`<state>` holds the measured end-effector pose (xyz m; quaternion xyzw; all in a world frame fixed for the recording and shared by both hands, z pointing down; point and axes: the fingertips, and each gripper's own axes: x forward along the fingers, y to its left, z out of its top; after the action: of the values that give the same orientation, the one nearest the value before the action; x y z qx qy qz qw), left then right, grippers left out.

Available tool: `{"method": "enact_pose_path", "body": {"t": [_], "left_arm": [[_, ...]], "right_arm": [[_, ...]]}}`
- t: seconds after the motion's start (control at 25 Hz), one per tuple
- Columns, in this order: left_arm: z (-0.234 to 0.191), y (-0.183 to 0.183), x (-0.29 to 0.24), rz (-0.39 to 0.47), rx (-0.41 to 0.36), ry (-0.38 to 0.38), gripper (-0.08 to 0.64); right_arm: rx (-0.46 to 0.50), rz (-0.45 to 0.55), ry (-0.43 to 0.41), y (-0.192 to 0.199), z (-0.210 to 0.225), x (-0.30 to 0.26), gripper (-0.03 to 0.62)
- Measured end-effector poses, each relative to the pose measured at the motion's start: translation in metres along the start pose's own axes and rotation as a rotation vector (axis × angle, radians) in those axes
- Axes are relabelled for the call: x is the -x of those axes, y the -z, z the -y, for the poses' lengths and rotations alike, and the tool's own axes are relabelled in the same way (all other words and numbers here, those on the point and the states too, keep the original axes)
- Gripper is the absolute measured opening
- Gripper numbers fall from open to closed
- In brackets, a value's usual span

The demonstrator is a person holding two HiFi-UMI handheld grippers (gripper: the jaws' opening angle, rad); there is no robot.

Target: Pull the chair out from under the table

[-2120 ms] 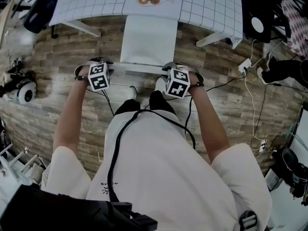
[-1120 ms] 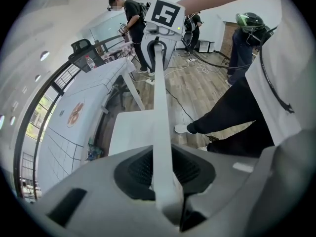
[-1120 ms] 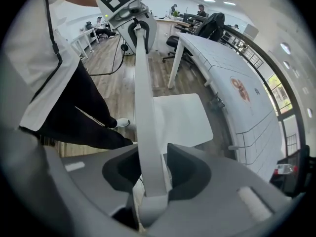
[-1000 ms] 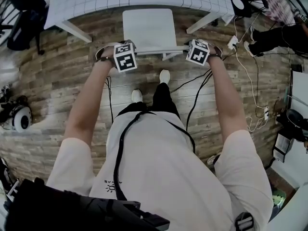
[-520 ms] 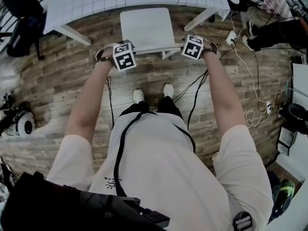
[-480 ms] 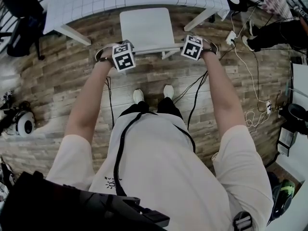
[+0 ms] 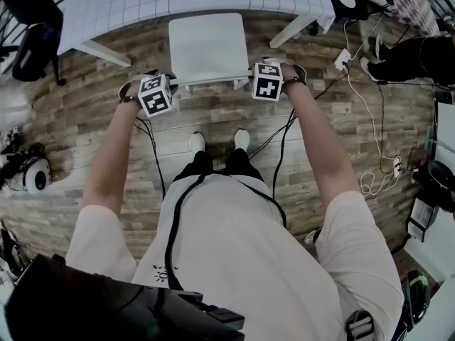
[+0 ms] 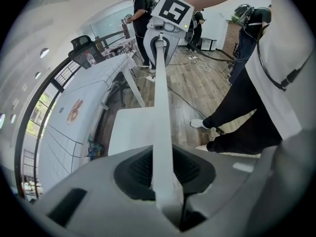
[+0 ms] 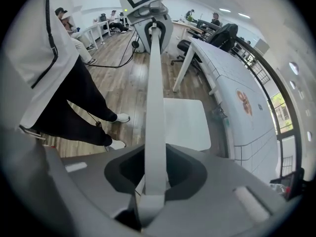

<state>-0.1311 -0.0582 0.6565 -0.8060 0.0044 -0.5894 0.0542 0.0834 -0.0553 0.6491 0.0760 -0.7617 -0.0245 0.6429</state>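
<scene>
The white chair's seat stands out in front of the checked table. Its thin back rail runs between my two grippers. My left gripper points steeply down and is shut on the rail's left end; in the left gripper view the rail runs straight out between the pads. My right gripper is at the rail's right end. Its jaws are closing, and the rail lies between them. In each gripper view the other gripper shows at the rail's far end.
The person's white shoes stand on the wood floor just behind the chair. Cables and a power strip lie on the floor at the right. A table leg slants at the left and another at the right. People stand far off.
The chair's seat has come out from under the table's edge. Both hands and the rail sit further left in the view than half a second ago. The right gripper's cube has rolled a little.
</scene>
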Motion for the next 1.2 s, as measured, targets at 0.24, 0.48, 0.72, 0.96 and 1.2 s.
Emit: {"method": "enact_pose_path", "body": {"t": [0.24, 0.48, 0.72, 0.96, 1.2], "left_arm": [[-0.001, -0.002, -0.003, -0.031, 0.013, 0.006, 0.084], [0.013, -0.003, -0.003, -0.038, 0.022, 0.021, 0.083], [0.042, -0.001, 0.002, -0.043, 0.008, 0.033, 0.083], [0.091, -0.002, 0.008, -0.046, 0.005, 0.054, 0.083], [0.141, -0.004, 0.013, -0.046, 0.014, 0.065, 0.083]], "right_arm": [[0.025, 0.046, -0.085, 0.004, -0.003, 0.002, 0.084], [0.028, 0.045, -0.127, 0.005, -0.015, 0.004, 0.084], [0.009, 0.044, -0.132, 0.002, -0.048, 0.009, 0.084], [0.001, 0.047, -0.143, 0.001, -0.095, 0.016, 0.086], [0.003, 0.043, -0.152, 0.001, -0.144, 0.023, 0.086]]}}
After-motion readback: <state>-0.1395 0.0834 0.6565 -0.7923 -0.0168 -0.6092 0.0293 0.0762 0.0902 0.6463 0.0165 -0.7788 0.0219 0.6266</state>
